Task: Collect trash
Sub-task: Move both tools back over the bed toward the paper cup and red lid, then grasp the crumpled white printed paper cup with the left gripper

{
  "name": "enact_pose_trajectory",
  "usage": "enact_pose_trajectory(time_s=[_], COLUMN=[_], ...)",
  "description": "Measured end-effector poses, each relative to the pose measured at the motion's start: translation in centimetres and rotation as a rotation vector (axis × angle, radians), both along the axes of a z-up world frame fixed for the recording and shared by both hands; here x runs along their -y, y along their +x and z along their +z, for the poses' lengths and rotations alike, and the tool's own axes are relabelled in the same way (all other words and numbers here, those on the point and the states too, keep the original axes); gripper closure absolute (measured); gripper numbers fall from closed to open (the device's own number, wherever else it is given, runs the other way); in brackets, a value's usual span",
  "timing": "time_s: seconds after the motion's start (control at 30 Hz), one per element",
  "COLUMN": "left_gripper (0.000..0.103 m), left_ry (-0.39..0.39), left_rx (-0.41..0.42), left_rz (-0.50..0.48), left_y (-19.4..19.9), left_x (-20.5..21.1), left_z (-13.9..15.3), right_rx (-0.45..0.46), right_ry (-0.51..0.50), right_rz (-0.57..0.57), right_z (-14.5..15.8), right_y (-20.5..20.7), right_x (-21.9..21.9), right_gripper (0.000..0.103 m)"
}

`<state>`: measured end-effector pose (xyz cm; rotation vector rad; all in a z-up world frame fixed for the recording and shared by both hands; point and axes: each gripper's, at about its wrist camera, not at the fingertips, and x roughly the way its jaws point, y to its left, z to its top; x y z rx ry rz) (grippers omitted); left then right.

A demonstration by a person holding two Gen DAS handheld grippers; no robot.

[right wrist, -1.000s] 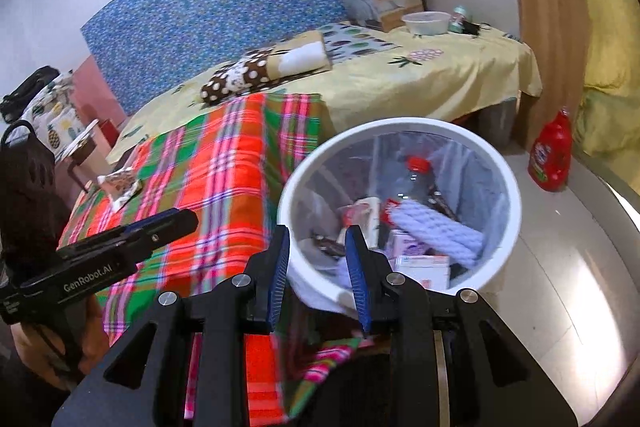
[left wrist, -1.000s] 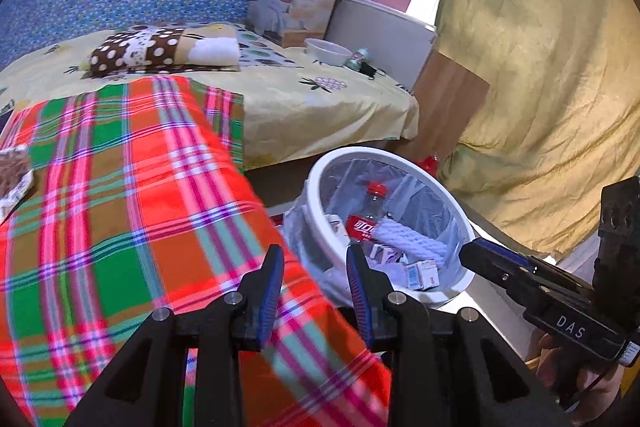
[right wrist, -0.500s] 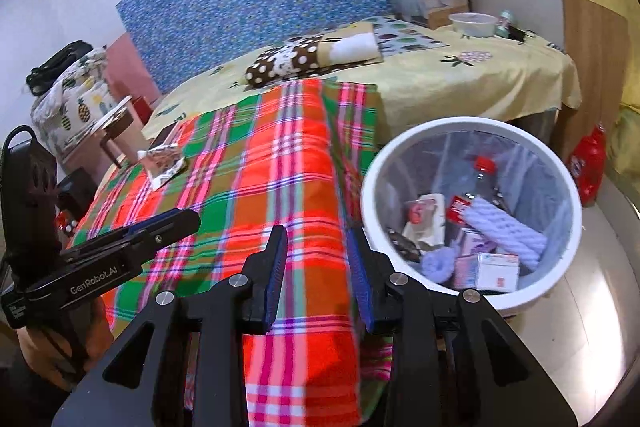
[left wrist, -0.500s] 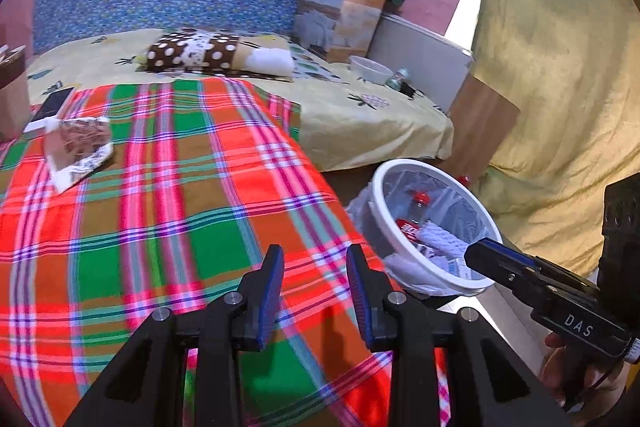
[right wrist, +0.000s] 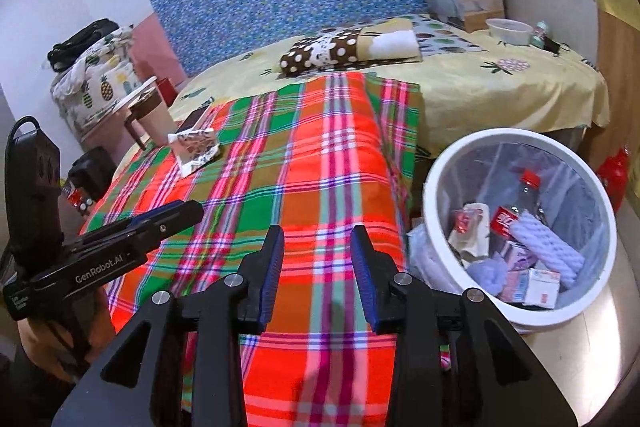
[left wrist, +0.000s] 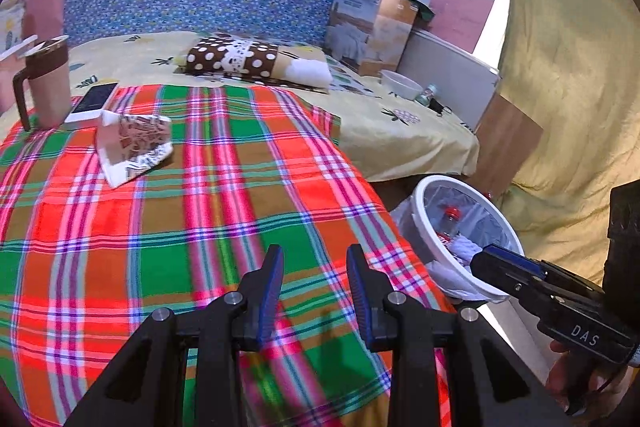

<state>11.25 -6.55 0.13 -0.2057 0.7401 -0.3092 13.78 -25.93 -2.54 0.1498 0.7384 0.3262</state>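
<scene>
Both tongs empty, wrapper still on the bed

Left tongs [left wrist: 314,291] and right tongs [right wrist: 317,273] gape, the right's jaws just widening; crumpled wrapper [left wrist: 134,147] lies upper left, touching the phone [left wrist: 93,101], so a careless grab might drag it.

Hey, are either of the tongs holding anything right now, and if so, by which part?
Nothing is held. The left tongs and right tongs both stand open and empty above the plaid blanket.
</scene>
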Motion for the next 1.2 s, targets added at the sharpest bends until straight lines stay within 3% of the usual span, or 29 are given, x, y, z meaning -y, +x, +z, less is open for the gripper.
enact_pose_trajectory(time_s=[0.2, 0.33, 0.83, 1.2], left_gripper=[0.071, 0.071, 0.071, 0.07], left_ry=[0.01, 0.023, 0.055, 0.115], left_rx=[0.008, 0.011, 0.009, 0.042], left_rz=[0.055, 0.097, 0.225, 0.208], left_y=[0.2, 0.6, 4.3, 9.9], left_x=[-2.7, -4.9, -12.4, -15.2], left_z=[0.2, 0.5, 0.6, 0.3], right_rx=[0.001, 0.006, -0.012, -0.063], right_ry=[0.003, 0.003, -0.026, -0.026], right_rz=[0.032, 0.061, 0.166, 0.175], right_z=[0.4, 0.6, 0.2, -1.1], right_y=[0.7, 1.1, 3.0, 4.6], right_x=[-1.5, -2.8, -6.7, -7.2], right_gripper=[0.065, 0.051, 0.051, 0.051])
